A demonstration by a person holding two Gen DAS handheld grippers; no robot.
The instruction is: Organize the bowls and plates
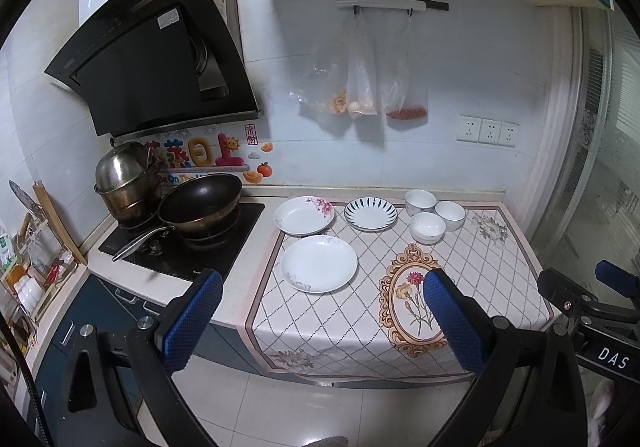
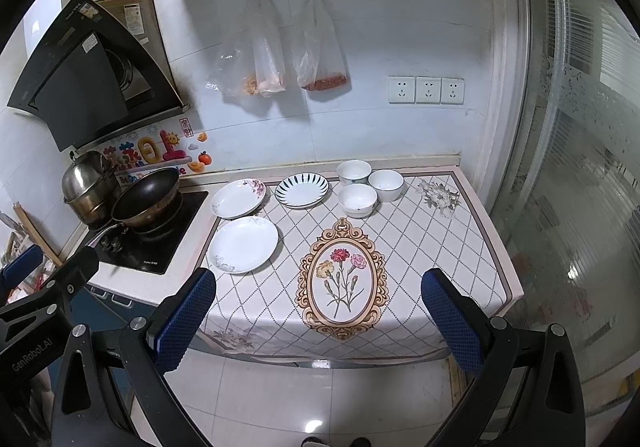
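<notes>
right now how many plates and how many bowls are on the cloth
plates: 3, the big white plate, the pink-flower plate, the blue-striped plate
bowls: 3, the back bowl, the right bowl, the front bowl
total: 6

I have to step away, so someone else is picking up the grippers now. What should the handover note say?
Left gripper: open, empty, held back from the counter. Right gripper: the same.
Three plates lie separately at the cloth's left: plain white plate nearest, pink-flower plate and blue-striped plate behind.
Three white bowls cluster at the back, unstacked.
Done: nothing stacked.
Left: stack the plates, nest the bowls.
</notes>
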